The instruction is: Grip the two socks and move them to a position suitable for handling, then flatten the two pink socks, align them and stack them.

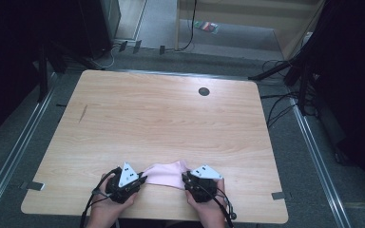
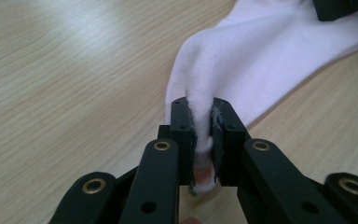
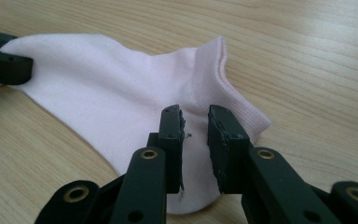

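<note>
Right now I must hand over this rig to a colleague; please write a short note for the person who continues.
Left tongs: shut on the toe end of the pink sock, fabric pinched between the jaws.
Right tongs: open, jaws astride the heel end near the cuff, not yet closed.
The sock lies mostly flat near the front edge of the wooden table, between both tongs.
Done: one end is gripped.
Left: probably close the right tongs on the sock, then carry on handling it with both.

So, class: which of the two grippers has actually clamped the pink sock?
The left gripper: its jaws pinch a fold of the pink sock. The right gripper stands open over the heel.
</note>
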The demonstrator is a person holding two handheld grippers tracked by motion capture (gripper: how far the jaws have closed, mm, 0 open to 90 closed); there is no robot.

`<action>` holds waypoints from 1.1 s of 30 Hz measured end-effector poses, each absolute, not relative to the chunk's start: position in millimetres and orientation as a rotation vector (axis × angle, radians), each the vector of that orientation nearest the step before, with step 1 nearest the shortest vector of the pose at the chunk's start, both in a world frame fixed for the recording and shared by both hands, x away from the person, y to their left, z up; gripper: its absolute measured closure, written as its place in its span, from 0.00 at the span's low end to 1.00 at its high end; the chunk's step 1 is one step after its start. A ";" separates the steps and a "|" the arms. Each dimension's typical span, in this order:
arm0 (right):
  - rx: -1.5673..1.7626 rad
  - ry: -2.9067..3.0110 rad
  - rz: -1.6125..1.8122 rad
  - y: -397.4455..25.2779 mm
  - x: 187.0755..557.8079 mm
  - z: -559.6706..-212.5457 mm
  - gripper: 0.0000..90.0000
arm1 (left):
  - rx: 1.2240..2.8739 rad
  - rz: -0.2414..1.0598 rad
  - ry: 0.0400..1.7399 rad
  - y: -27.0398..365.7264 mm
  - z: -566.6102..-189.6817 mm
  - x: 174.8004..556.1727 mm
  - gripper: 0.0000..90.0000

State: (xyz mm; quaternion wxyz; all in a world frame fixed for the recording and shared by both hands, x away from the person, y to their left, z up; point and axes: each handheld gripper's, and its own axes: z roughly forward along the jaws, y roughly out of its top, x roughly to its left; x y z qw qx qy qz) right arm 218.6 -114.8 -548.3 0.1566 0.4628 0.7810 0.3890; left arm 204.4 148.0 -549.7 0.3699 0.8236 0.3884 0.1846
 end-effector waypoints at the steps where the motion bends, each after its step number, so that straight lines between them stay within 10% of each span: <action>1: 1.328 2.236 1.113 -114.8 218.9 -548.1 0.84 | 2.093 0.457 1.011 151.3 -550.4 209.4 0.91; 12: 1.324 2.230 1.133 -114.1 223.3 -549.5 0.86 | 2.011 0.372 1.033 165.1 -552.4 219.4 0.84; 23: 1.271 2.193 1.324 -123.3 224.3 -538.1 0.38 | 1.710 0.362 1.086 207.1 -536.3 217.3 0.16; 33: 1.293 2.115 1.390 -140.9 230.8 -521.9 0.15 | 1.640 0.441 1.175 249.2 -531.0 218.7 0.06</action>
